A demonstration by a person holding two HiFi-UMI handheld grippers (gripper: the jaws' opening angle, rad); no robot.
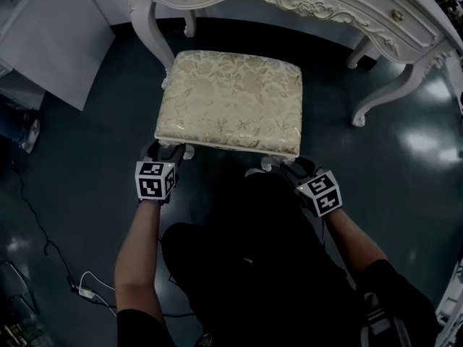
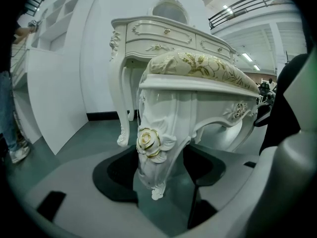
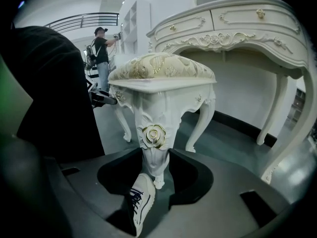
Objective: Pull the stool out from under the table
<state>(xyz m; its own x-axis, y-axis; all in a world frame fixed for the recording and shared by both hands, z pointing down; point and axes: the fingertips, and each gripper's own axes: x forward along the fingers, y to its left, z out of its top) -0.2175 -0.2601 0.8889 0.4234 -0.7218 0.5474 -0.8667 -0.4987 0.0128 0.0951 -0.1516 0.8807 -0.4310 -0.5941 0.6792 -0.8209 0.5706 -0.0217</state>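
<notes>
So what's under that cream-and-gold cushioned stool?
Carved white legs with gold roses, standing on the glossy dark floor. From overhead, the cream floral cushion covers the floor beneath; only two front feet peek out.

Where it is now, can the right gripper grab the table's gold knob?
Probably not yet: the right gripper is shut on the stool's leg down low, and the knob sits far off, high on the table.

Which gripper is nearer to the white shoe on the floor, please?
Right. The right gripper grips the stool leg beside the white shoe; the left gripper grips the other front leg, farther away.
</notes>
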